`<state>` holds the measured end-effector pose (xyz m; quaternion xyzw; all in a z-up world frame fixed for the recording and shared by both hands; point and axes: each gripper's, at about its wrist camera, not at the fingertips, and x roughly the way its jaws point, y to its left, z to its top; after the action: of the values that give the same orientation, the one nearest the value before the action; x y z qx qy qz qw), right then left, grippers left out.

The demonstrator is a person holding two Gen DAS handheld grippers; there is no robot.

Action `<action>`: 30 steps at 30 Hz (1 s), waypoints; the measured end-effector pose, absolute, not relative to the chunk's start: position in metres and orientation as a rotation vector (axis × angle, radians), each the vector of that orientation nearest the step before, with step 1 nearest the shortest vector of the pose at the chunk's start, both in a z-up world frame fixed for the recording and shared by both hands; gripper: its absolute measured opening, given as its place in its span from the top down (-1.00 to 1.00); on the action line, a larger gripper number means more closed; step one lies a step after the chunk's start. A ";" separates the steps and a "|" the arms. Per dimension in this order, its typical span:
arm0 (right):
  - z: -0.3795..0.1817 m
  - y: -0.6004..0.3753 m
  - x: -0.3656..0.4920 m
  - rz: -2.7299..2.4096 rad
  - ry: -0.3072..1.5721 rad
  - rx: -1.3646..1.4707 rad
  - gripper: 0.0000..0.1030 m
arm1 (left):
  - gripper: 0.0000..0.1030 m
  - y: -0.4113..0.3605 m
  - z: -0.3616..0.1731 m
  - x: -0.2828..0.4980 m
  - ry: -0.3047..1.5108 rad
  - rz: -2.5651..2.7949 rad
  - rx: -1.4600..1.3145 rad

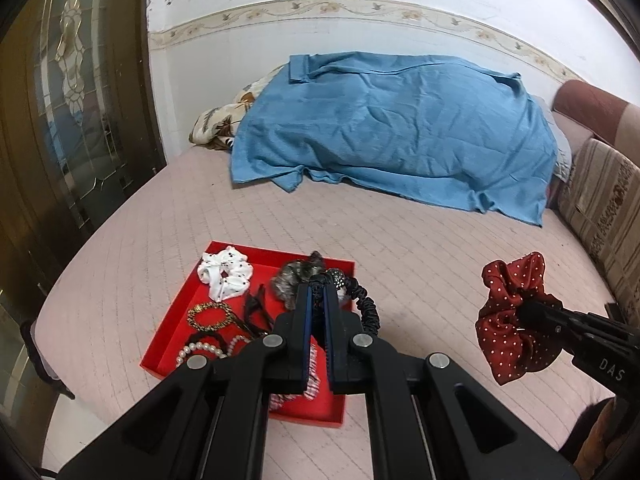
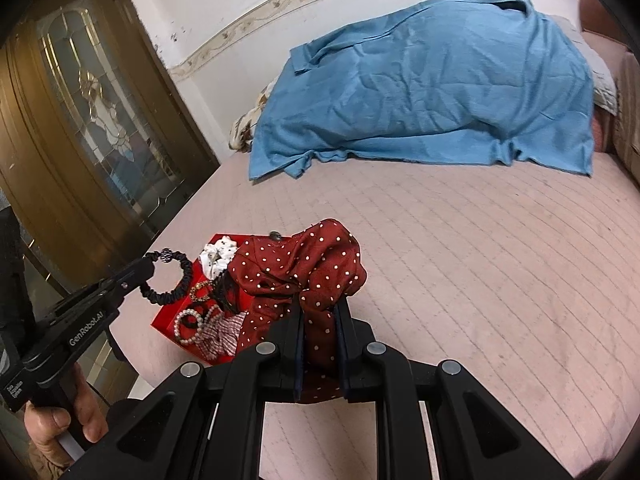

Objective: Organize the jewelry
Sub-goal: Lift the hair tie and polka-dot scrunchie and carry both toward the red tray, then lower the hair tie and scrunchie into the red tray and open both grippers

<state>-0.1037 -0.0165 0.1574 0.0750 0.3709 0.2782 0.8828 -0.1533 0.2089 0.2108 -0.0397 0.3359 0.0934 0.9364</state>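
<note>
A red tray lies on the pink bed, holding a white dotted scrunchie, a gold bracelet, a pearl bracelet, a grey furry scrunchie and a checked scrunchie. My left gripper is shut on a thin black hair tie, held above the tray. My right gripper is shut on a dark red polka-dot scrunchie, held in the air to the right of the tray.
A blue blanket covers a heap at the far side of the bed, over a floral pillow. A brown glass-panelled door stands left. Striped cushions line the right edge. A hand grips the left handle.
</note>
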 end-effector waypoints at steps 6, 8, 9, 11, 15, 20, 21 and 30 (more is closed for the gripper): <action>0.159 0.023 -0.094 0.611 0.781 0.119 0.72 | 0.90 0.238 0.206 -0.139 0.679 0.201 -0.103; 0.159 0.034 -0.091 0.618 0.785 0.106 0.72 | 0.90 0.245 0.205 -0.135 0.673 0.205 -0.107; 0.159 0.040 -0.089 0.622 0.785 0.097 0.72 | 0.90 0.249 0.205 -0.133 0.671 0.208 -0.109; 0.159 0.050 -0.087 0.625 0.786 0.080 0.72 | 0.90 0.255 0.203 -0.130 0.668 0.210 -0.116; 0.157 0.063 -0.084 0.631 0.790 0.056 0.72 | 0.90 0.266 0.200 -0.124 0.658 0.217 -0.122; 0.153 0.073 -0.079 0.625 0.798 0.032 0.72 | 0.90 0.278 0.197 -0.114 0.649 0.221 -0.122; 0.152 0.073 -0.078 0.623 0.800 0.030 0.72 | 0.90 0.280 0.196 -0.113 0.646 0.222 -0.121; 0.143 0.086 -0.065 0.610 0.817 0.030 0.72 | 0.89 0.296 0.191 -0.094 0.642 0.216 -0.121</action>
<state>-0.0653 0.0864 0.1427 0.0144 0.3908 0.2920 0.8728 -0.0938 0.2965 0.1914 -0.0592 0.3149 0.1061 0.9413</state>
